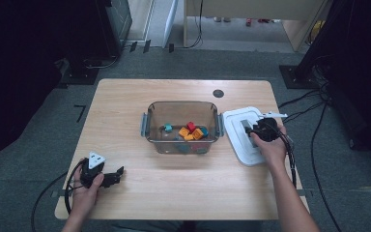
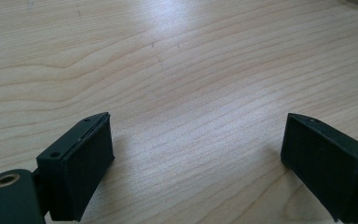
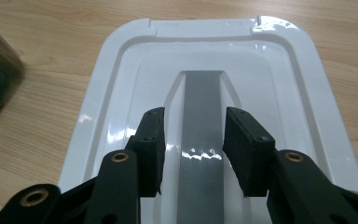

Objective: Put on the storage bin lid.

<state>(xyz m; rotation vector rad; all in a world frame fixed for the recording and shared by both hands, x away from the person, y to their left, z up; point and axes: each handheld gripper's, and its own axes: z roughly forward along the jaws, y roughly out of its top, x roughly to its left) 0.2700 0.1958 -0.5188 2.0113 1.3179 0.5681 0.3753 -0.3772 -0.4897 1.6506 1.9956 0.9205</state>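
Right gripper (image 3: pixel 193 154) is down over the white lid (image 3: pixel 121 93), which lies flat on the worktop (image 1: pixel 125 106) just right of the clear plastic container (image 1: pixel 182 126). Jaws straddle the lid's raised grey handle strip (image 3: pixel 200 121), one on each side; a narrow gap shows on both sides, so they are part-spread and not yet pinching it. Container is uncovered, latches at both ends, with small coloured blocks (image 1: pixel 191 131) inside, orange, red and teal. Left gripper (image 2: pixel 193 158) rests at the near left of the worktop, jaws spread wide over bare wood, nothing between them. Judgement: the work looks to be lidding the container; the approach to the handle is about done, while the squeeze, lift, carry left and seating on the rim are all left. Room: the lid's right side sits close to the worktop's right edge, so a sideways nudge that way is a risk. Lid and container are nearly touching, so the lid needs to rise clear of the near latch before moving left. Plenty of open wood near and to the left.
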